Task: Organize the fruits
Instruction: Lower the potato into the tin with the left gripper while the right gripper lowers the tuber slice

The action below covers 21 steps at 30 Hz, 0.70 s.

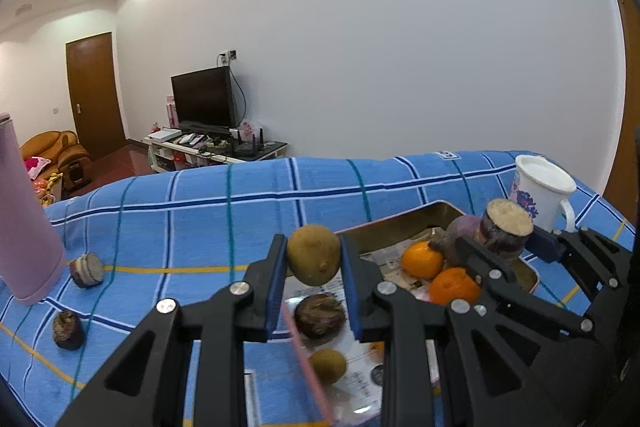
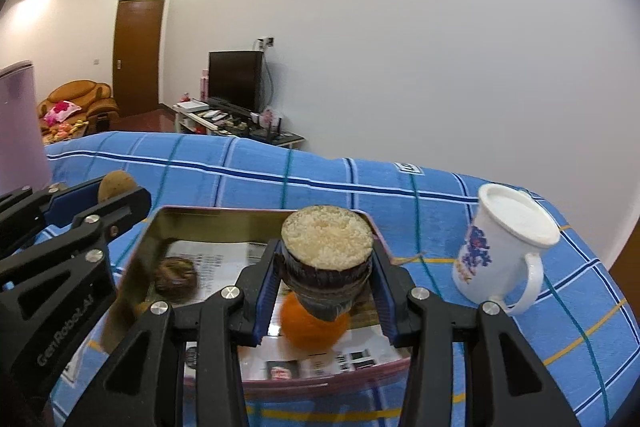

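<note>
- Left gripper (image 1: 313,267) pinching a tan potato (image 1: 313,254) between blue pads, lower centre of the left view; long axis roughly upright, leaning slightly, skin matte and speckled.
- Held clear above the open metal tin (image 1: 400,227), brassy inner walls, printed paper lining the bottom.
- Right gripper (image 2: 325,279) clamped on a cut sugarcane chunk (image 2: 327,259), centre of the right view; axis near vertical, pale grainy cut face up, dark purple rind tapering downward.
- Hanging directly over an orange (image 2: 314,323) in the tin, glossy and round; contact between the two impossible to judge.
- Second orange (image 1: 422,259) beside the first, seen in the left view at right of centre.
- Down in the tin: a dark brown fibrous round fruit (image 1: 319,315) and a fuzzy kiwi (image 1: 328,366), bottom centre.
- Both tools reaching in side by side, fingers angled forward and down over the tin.
- Two more cane chunks (image 1: 86,270) on the blue checked cloth (image 1: 200,219), lower left, near a pink tumbler (image 1: 24,219).
- White printed mug (image 2: 500,251) standing at right, just beside the tin.
</note>
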Each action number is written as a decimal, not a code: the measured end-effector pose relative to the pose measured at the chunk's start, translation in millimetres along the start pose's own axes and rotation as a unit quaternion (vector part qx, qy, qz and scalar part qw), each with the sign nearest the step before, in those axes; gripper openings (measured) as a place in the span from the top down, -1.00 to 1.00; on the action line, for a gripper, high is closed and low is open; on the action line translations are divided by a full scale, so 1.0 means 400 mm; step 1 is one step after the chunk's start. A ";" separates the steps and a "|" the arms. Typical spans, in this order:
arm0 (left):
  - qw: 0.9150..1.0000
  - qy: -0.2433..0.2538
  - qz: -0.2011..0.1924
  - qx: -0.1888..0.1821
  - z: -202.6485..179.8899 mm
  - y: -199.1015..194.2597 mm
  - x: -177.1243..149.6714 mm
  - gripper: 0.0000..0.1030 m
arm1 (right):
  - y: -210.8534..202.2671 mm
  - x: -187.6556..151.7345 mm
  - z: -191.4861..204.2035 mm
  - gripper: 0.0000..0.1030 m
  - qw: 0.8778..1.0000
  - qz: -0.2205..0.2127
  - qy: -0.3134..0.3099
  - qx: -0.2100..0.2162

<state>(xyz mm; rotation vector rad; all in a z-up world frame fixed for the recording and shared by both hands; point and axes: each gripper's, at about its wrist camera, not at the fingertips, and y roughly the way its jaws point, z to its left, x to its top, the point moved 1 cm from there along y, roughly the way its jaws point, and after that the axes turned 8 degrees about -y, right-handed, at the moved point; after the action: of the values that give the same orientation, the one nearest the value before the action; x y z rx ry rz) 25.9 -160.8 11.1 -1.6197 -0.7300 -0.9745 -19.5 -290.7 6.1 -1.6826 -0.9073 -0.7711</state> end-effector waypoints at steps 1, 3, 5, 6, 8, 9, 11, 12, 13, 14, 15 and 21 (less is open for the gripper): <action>1.000 0.001 0.001 -0.001 -0.008 0.005 -0.001 0.46 | 0.005 -0.001 -0.007 0.13 1.000 0.003 0.001 -0.002; 1.000 0.003 0.002 -0.003 -0.021 0.013 -0.004 0.46 | 0.014 -0.003 -0.019 0.13 1.000 0.008 0.000 -0.009; 1.000 0.004 0.007 -0.003 -0.028 0.022 -0.008 0.46 | 0.021 -0.005 -0.027 0.13 1.000 0.011 -0.004 -0.016; 1.000 0.003 0.010 -0.003 -0.030 0.028 -0.011 0.46 | 0.024 -0.005 -0.030 0.13 1.000 0.013 -0.005 -0.018; 1.000 0.001 0.015 -0.003 -0.031 0.035 -0.013 0.46 | 0.030 -0.007 -0.036 0.13 1.000 0.016 -0.009 -0.022; 1.000 0.000 0.015 -0.003 -0.030 0.038 -0.012 0.46 | 0.033 -0.008 -0.039 0.14 1.000 0.018 -0.010 -0.023; 1.000 -0.002 0.019 -0.001 -0.029 0.046 -0.014 0.46 | 0.040 -0.010 -0.044 0.14 0.999 0.023 -0.011 -0.023; 1.000 -0.003 0.021 0.000 -0.027 0.050 -0.015 0.46 | 0.046 -0.013 -0.046 0.14 0.999 0.027 -0.011 -0.022; 1.000 -0.004 0.025 0.001 -0.026 0.055 -0.018 0.46 | 0.052 -0.013 -0.048 0.14 0.999 0.030 -0.009 -0.019; 1.000 -0.005 0.028 0.001 -0.025 0.060 -0.019 0.46 | 0.055 -0.013 -0.050 0.14 0.999 0.032 -0.007 -0.017; 0.999 -0.006 0.031 0.000 -0.025 0.063 -0.020 0.46 | 0.061 -0.010 -0.050 0.14 0.999 0.034 -0.007 -0.016; 0.999 -0.007 0.034 0.001 -0.028 0.074 -0.020 0.46 | 0.069 -0.011 -0.045 0.14 0.999 0.040 -0.015 -0.018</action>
<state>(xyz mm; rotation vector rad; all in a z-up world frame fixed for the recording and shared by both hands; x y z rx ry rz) 44.7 -178.8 -8.5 -1.6411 -0.6811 -0.9141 1.0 -313.8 -6.2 -1.7543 -0.8456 -0.7141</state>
